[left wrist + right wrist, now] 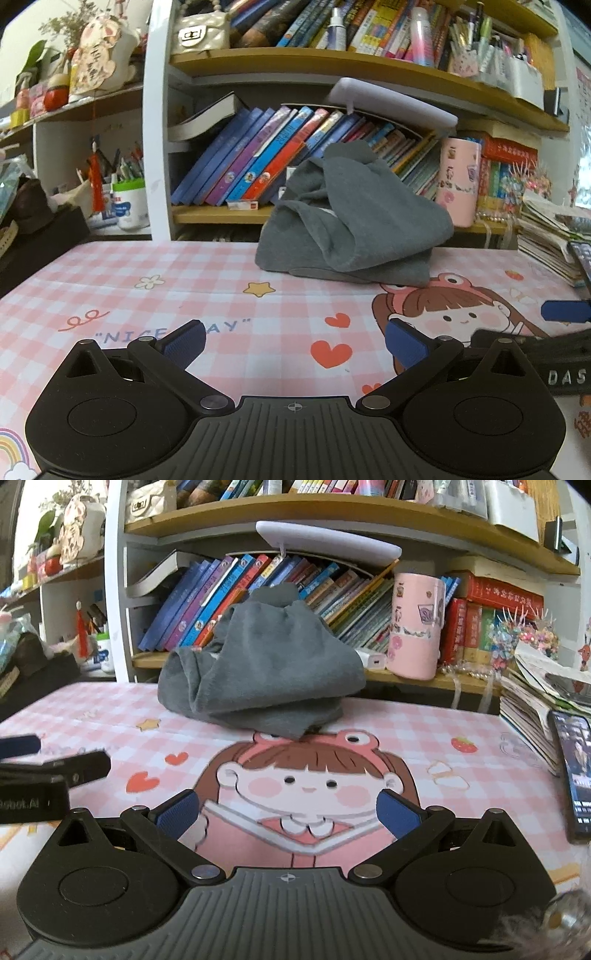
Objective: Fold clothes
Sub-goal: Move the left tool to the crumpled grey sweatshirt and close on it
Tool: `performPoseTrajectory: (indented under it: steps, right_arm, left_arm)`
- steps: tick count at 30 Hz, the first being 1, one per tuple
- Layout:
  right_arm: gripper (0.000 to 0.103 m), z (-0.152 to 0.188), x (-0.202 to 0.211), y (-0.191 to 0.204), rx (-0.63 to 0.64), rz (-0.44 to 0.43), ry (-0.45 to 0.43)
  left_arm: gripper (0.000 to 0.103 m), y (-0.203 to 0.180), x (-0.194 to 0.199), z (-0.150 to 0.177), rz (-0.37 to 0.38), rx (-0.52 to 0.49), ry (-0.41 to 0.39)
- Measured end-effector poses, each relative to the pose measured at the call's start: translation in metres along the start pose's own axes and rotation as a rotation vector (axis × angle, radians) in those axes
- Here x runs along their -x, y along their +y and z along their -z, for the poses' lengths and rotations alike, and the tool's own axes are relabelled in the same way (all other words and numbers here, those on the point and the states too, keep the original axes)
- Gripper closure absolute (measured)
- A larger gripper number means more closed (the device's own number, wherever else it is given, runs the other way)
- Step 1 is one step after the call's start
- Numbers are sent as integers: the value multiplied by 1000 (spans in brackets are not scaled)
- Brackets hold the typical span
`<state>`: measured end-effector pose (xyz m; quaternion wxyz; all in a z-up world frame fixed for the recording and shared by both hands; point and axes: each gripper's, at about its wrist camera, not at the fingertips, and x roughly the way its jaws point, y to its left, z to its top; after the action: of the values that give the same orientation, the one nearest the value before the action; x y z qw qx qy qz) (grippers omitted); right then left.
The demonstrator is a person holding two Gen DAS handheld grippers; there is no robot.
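Observation:
A crumpled grey garment (351, 218) lies in a heap at the far edge of the table, against the bookshelf; it also shows in the right wrist view (266, 672). My left gripper (295, 343) is open and empty, low over the pink checked tablecloth (184, 280), well short of the garment. My right gripper (288, 814) is open and empty, over the cartoon girl print (306, 775), also short of the garment. The right gripper's blue pad shows at the right edge of the left wrist view (565, 312). The left gripper shows at the left edge of the right wrist view (55, 768).
A bookshelf (332, 70) full of books stands right behind the table. A pink cup (415, 624) sits on its lower shelf. A stack of magazines (535, 698) and a phone (576, 771) lie at the table's right. A black box (40, 240) sits at the left.

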<state>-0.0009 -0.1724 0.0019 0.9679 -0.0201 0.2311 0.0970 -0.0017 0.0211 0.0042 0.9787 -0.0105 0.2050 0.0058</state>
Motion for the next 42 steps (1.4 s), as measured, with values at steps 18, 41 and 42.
performPoseTrajectory:
  steps: [18,41,42]
  right_arm:
    - [0,-24,-36,-23,-101,-39,-36]
    - [0,-14,-17,-15,44,89,-175]
    - [0,-14,-17,-16,39,87,-174]
  left_arm:
    - [0,7,-8,0,2,29,45]
    - [0,-2,-41,-28,-50,58,10]
    - [0,-5,-44,-30,-53,45,11]
